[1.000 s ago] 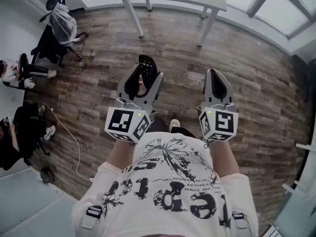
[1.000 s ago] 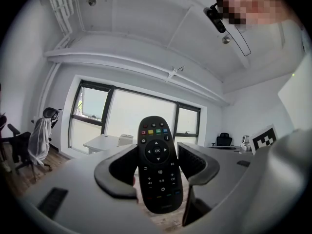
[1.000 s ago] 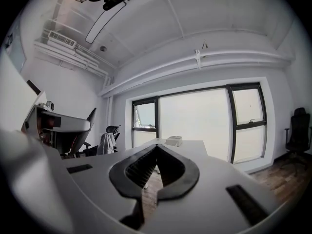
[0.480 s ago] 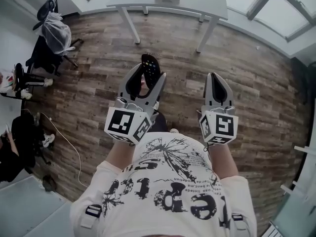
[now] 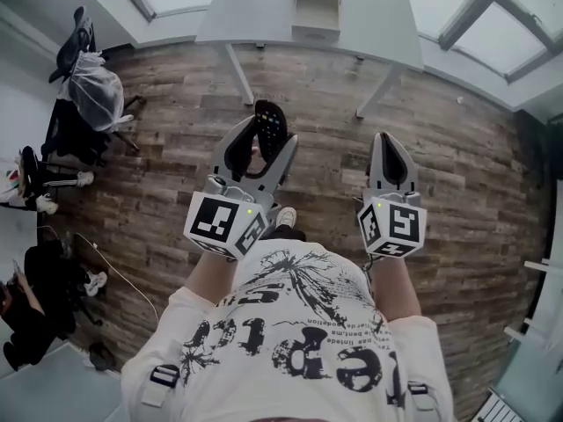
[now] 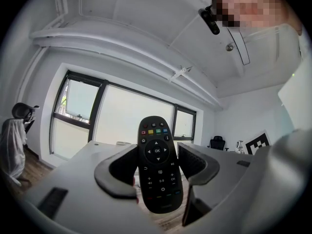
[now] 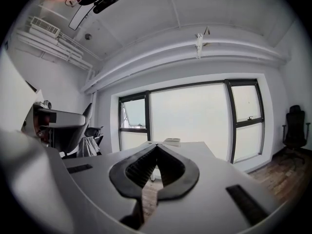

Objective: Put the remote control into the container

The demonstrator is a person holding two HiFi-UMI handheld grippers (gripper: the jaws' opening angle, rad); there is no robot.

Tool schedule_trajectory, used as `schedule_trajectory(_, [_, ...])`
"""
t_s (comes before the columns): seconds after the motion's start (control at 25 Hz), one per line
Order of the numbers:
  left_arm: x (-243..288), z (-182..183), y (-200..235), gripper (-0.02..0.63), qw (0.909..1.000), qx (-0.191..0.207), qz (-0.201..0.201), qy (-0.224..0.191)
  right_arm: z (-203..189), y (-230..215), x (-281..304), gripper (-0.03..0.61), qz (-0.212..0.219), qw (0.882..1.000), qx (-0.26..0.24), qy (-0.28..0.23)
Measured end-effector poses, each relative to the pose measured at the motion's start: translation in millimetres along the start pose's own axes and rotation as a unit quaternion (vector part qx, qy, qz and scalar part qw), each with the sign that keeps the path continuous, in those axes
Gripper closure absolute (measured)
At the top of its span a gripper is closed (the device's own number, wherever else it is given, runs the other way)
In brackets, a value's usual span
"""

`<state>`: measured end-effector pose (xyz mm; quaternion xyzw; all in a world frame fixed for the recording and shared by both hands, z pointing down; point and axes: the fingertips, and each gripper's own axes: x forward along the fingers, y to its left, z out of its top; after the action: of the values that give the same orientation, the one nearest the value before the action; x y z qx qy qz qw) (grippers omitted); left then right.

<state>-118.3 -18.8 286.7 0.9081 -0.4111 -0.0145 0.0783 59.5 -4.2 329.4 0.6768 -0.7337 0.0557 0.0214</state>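
Observation:
A black remote control [image 5: 268, 123] with coloured buttons stands upright between the jaws of my left gripper [image 5: 266, 134], which is shut on it. In the left gripper view the remote control [image 6: 158, 165] shows its button face, tip up, gripped along its lower half by the left gripper [image 6: 157, 150]. My right gripper [image 5: 387, 145] is held level beside it, shut with nothing in it; the right gripper [image 7: 156, 147] has its jaws touching at the tips. A white box-shaped container [image 5: 317, 7] sits on the white table [image 5: 246, 11] ahead, also seen as the container [image 7: 171, 141].
Both grippers hang over a wooden plank floor [image 5: 457, 174]. The table's legs [image 5: 237, 73] stand just ahead. An office chair with a pale bag [image 5: 84, 86] stands at the left wall, and a seated person [image 5: 35, 306] with a cable on the floor is further back left.
The table and container have come further into the head view as I moved towards them. Both grippers kept their pose, the left still holding the remote.

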Motion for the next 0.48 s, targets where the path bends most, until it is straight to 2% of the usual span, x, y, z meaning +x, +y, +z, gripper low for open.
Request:
schedule_trajectory(0.12, [5,-2,34,0.349,0.9999,-0.006,-0.008,0.008,-4,19,26,0.577,-0.011,1.000,-0.002,0.001])
schedule_trajectory(0.28, [16,-2,70,0.349,0.9988,-0.046,-0.018,0.005,-15,40,59,0.577,-0.009,0.999,-0.012,0.031])
schedule_trajectory(0.48, [44,-15,87,0.348,0.9979,-0.056,-0.018,0.024,-20,28,93,0.577,-0.009,0.999,-0.009,0.050])
